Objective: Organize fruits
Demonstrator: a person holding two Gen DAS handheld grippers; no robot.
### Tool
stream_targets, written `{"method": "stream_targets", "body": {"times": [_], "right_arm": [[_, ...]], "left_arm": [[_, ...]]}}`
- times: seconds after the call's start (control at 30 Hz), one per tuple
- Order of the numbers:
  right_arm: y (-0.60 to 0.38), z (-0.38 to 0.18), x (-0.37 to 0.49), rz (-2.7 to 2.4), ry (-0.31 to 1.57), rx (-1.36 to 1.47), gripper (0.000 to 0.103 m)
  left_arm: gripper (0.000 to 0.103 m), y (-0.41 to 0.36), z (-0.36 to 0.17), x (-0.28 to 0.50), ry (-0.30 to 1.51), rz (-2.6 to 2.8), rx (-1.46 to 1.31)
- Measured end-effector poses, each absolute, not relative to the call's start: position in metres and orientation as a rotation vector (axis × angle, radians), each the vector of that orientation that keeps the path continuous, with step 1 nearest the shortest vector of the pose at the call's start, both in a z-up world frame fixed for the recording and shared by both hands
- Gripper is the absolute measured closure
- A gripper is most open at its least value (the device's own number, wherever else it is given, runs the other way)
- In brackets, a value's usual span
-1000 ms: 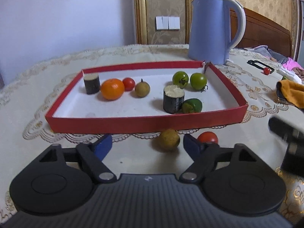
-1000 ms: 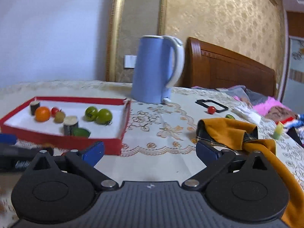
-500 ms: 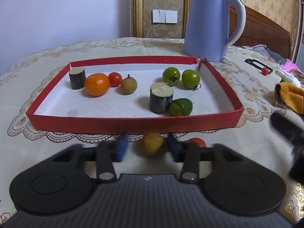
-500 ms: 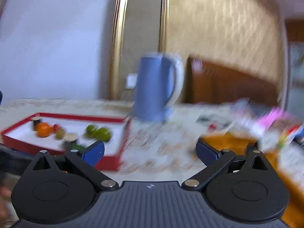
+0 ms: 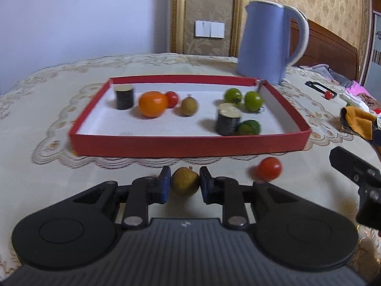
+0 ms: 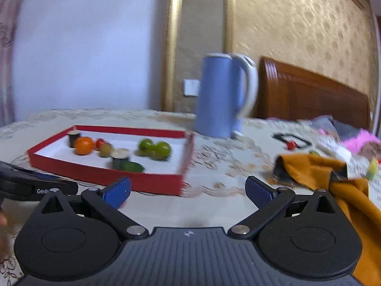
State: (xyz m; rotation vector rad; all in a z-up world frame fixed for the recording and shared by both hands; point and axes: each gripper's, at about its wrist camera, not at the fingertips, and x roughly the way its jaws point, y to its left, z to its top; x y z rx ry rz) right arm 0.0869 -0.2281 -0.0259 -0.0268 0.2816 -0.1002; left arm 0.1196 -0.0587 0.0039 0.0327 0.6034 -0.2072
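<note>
We are clamping the left tool (image 5: 184, 184) on the brownish fruit (image 5: 184, 183), outside the red tray (image 5: 190, 146), for sorting with its match inside. Right tool (image 6: 188, 190) is hanging wide open, empty.

Your right gripper (image 6: 188, 190) stands wide open over bare tablecloth (image 6: 214, 205). Beyond your left jaw sits the red tray (image 6: 107, 174) of fruit; the orange cloth (image 6: 316, 171) lies just past your right jaw; the blue kettle (image 6: 221, 97) stands ahead.

left wrist: low, close to red tray (image 5: 190, 146) | right wrist: rightward, farther; tray shared
</note>
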Motion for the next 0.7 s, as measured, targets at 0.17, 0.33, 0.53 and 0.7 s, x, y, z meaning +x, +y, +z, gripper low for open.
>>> {"method": "stream_targets", "body": {"times": [0.17,0.33,0.53,0.7], "right_arm": [[-0.202,-0.026,0.097,0.003,0.311,-0.086,0.001],[-0.182,-0.029,0.117,0.100,0.384,-0.118,0.010],[-0.171,-0.036,0.145,0.115,0.510,-0.143,0.045],[-0.168,-0.039,0.153,0.129,0.542,-0.148,0.061]], "left_arm": [[0.079,-0.026,0.008,0.117,0.578,-0.140,0.031],[0.079,-0.006,0.009,0.120,0.581,-0.123,0.011],[0.079,-0.001,0.009,0.120,0.571,-0.122,0.015],[0.079,-0.001,0.008,0.121,0.570,-0.131,0.019]]}}
